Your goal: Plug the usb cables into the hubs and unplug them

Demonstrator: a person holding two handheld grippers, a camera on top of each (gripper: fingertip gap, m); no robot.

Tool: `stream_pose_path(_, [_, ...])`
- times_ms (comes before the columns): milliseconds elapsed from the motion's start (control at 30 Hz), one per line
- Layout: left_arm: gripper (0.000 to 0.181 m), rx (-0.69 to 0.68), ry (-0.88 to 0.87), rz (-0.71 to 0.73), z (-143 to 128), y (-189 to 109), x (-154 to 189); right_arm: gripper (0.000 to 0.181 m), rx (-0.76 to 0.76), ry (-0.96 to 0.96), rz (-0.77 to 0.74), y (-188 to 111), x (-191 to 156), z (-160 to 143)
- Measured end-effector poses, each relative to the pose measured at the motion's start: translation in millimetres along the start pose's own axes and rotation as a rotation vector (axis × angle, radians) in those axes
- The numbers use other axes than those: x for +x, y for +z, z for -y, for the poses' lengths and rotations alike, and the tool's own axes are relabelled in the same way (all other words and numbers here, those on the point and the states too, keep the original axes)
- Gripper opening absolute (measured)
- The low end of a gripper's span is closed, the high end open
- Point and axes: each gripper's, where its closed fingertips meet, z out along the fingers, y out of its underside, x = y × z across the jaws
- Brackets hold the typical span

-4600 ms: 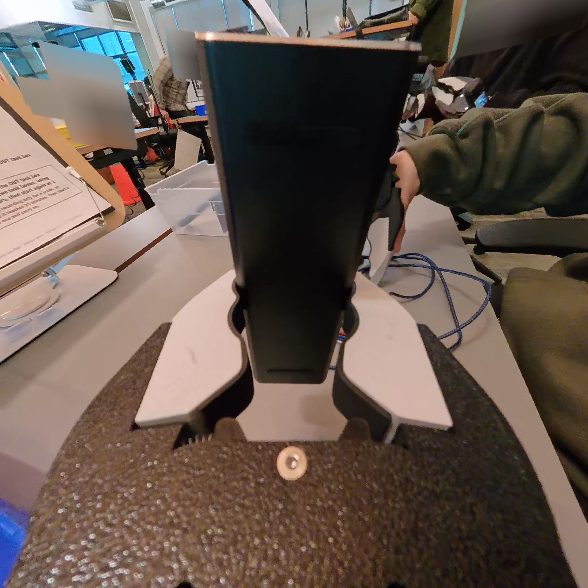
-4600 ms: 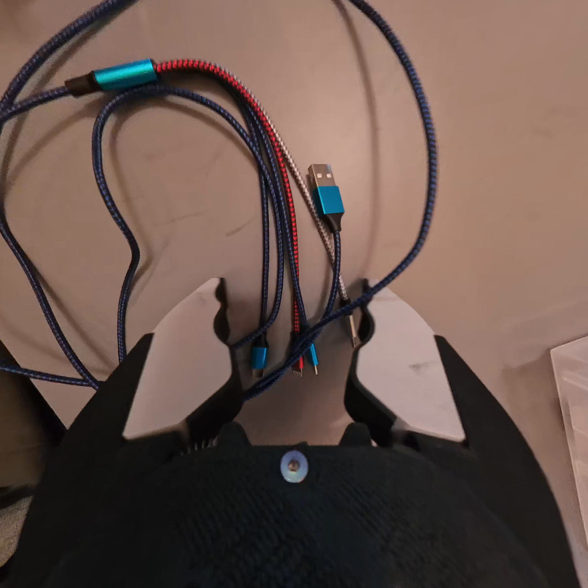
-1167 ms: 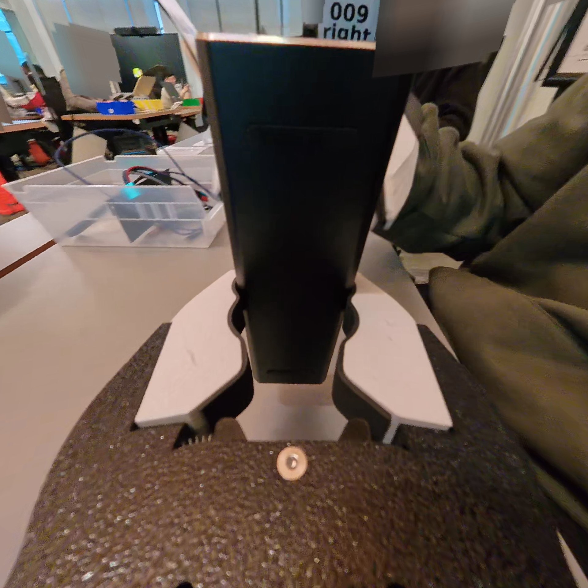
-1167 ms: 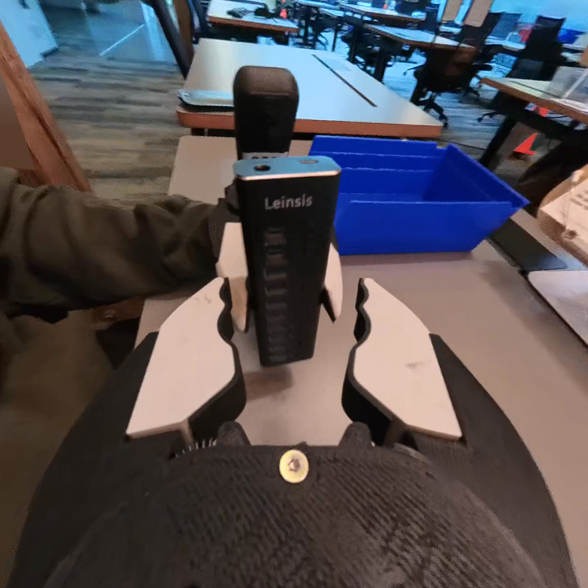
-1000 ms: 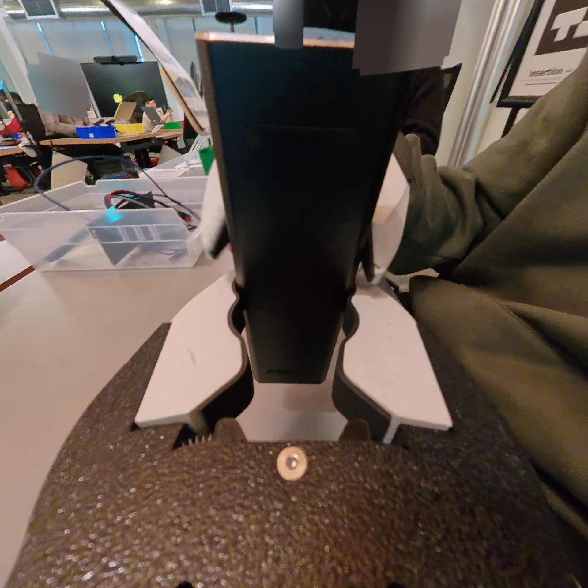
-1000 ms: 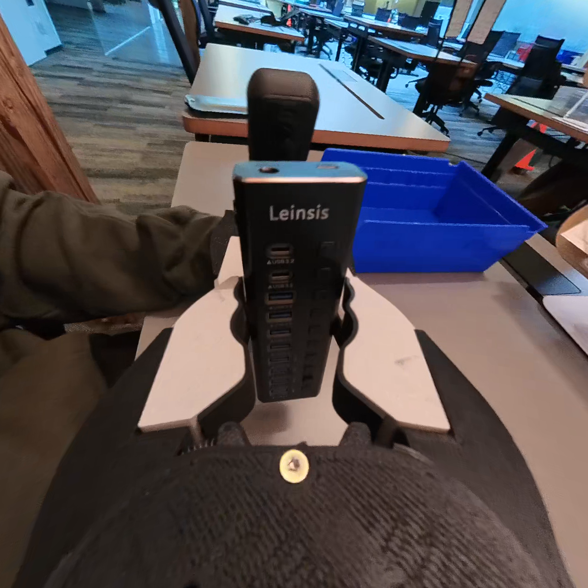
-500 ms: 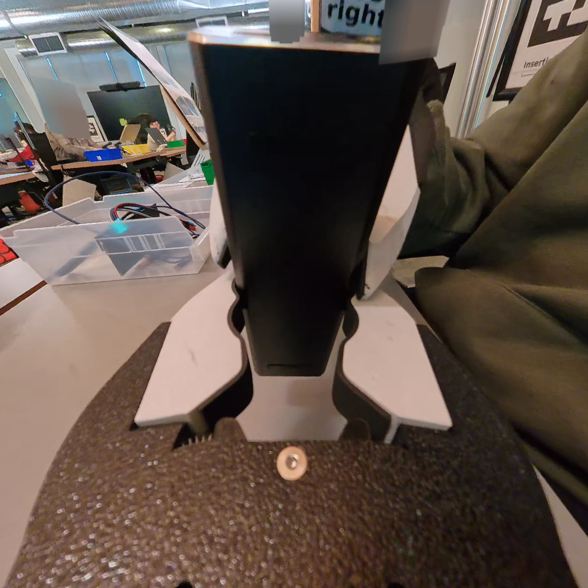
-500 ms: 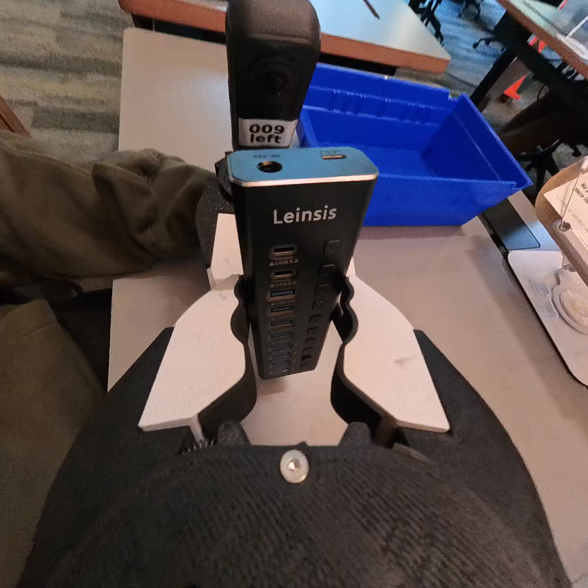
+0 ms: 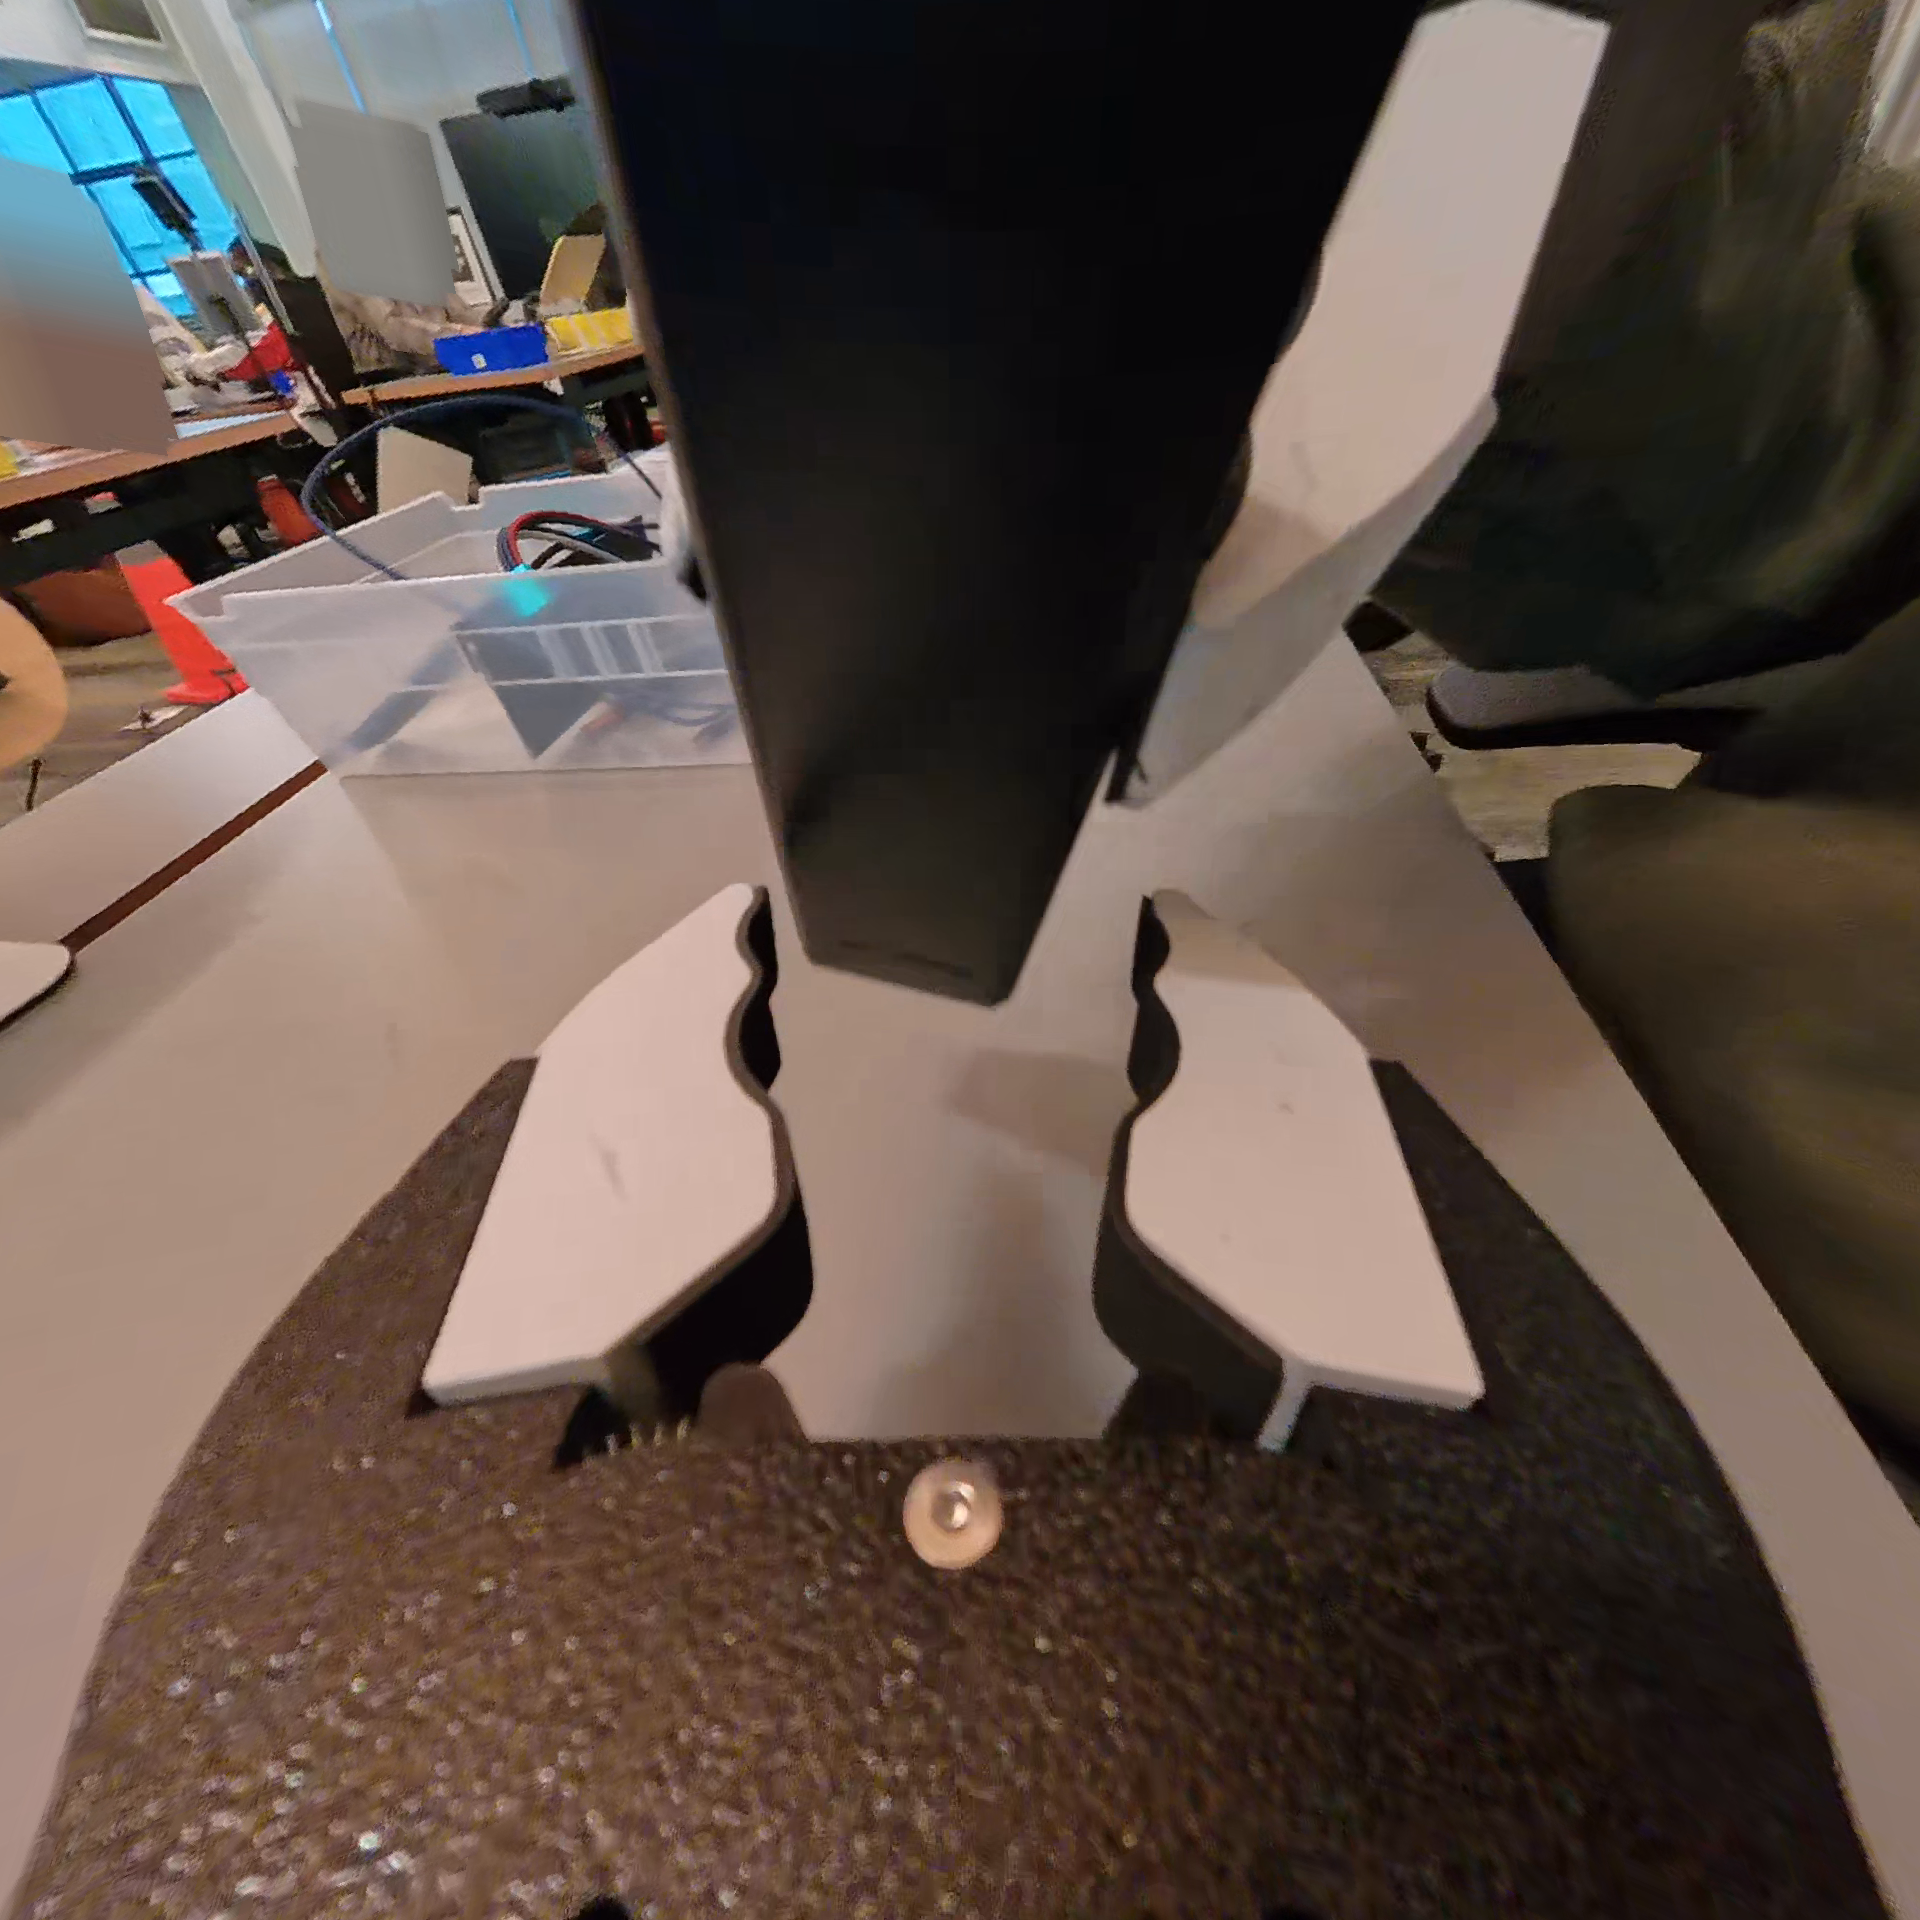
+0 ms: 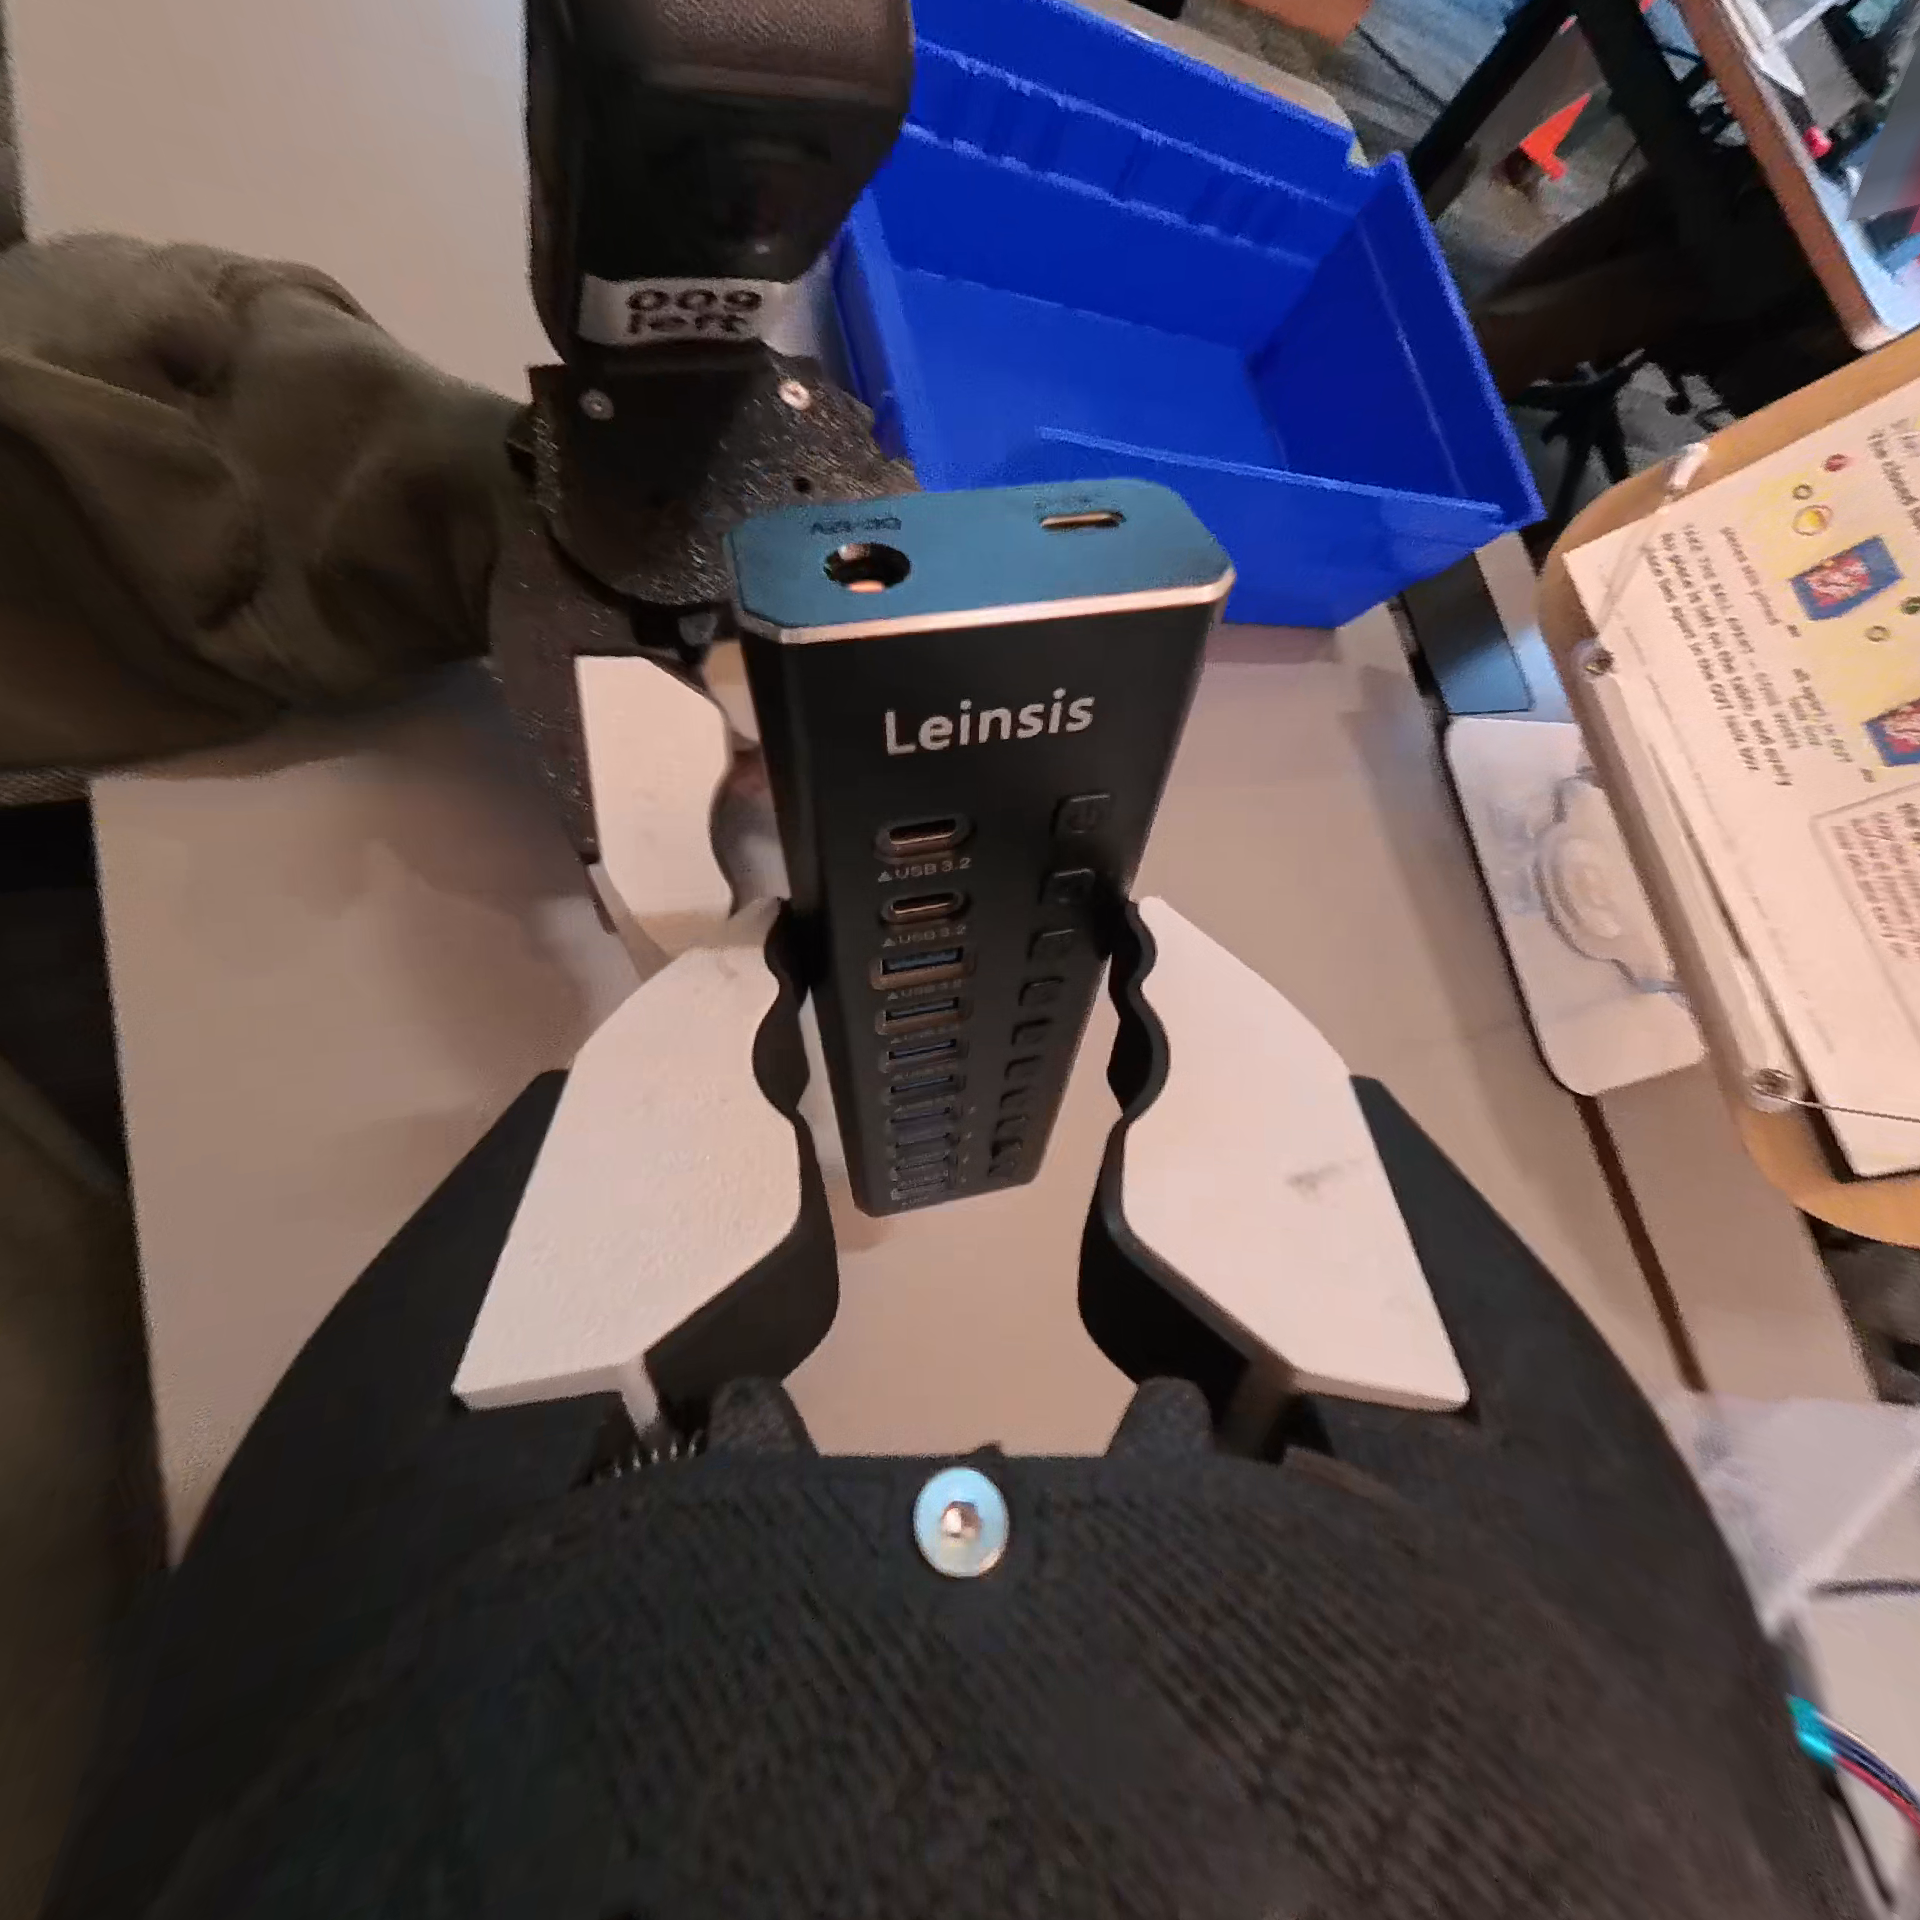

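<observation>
A black multi-port USB hub point(image 10: 977, 727) stands upright above the grey table point(image 10: 312, 987), its port side facing the right wrist view. My right gripper point(image 10: 956, 920) is shut on its lower half. In the left wrist view the hub's plain back point(image 9: 935, 416) fills the middle, and its lower end hangs just beyond my left gripper point(image 9: 951, 914), which is open and empty. My left gripper's body point(image 10: 665, 499) shows behind the hub in the right wrist view. Braided USB cables point(image 9: 561, 551) lie in a clear bin.
The clear plastic bin point(image 9: 416, 665) sits on the table behind the hub. A blue bin point(image 10: 1143, 312) stands at the far table edge. A paper sign on a stand point(image 10: 1766, 831) is at the right. Olive sleeves point(image 10: 208, 468) hold the grippers. Spacing between my two grippers at the tips: around 5 centimeters.
My right gripper closed on the hub while the left still held it. The left gripper has now opened, let go and drawn back; the hub stays in the right gripper.
</observation>
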Motion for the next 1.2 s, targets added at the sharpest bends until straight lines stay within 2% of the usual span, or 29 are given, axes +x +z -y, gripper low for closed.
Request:
stream_pose_path(100, [0.065, -0.029, -0.008, 0.045, -5, -1, -8, 0.057, -0.053, -0.047, -0.052, -9, 19, -7])
stream_pose_path(167, [0.064, -0.039, -0.021, 0.073, -7, -3, -12, 0.057, -0.096, -0.084, -0.125, -24, 50, -15])
stream_pose_path(233, [0.062, -0.048, -0.029, 0.08, -9, -5, -13, 0.057, -0.174, -0.134, -0.248, -46, 101, -30])
stream_pose_path(400, [0.058, -0.059, -0.039, 0.097, -11, -9, -19, 0.057, -0.419, -0.202, -0.534, -118, 253, -89])
stream_pose_path(533, [0.055, -0.051, -0.068, 0.095, -14, -8, -21, 0.057, -0.521, -0.194, -0.585, -144, 348, -151])
stream_pose_path(633, [0.054, -0.065, -0.068, 0.09, -18, -7, -20, 0.057, -0.601, -0.139, -0.558, -148, 391, -199])
stream_pose_path(733, [0.053, -0.078, -0.066, 0.093, -22, -6, -21, 0.057, -0.628, -0.012, -0.509, -146, 416, -243])
stream_pose_path(833, [0.05, -0.068, -0.091, 0.086, -23, -6, -23, 0.057, -0.587, 0.169, -0.363, -129, 412, -280])
stream_pose_path(1033, [0.048, -0.073, -0.096, 0.083, -23, -5, -24, 0.057, -0.566, 0.107, -0.118, -69, 389, -300])
stream_pose_path(1200, [0.048, -0.137, -0.08, 0.08, -31, 1, -21, 0.056, -0.708, 0.033, 0.021, -36, 370, -322])
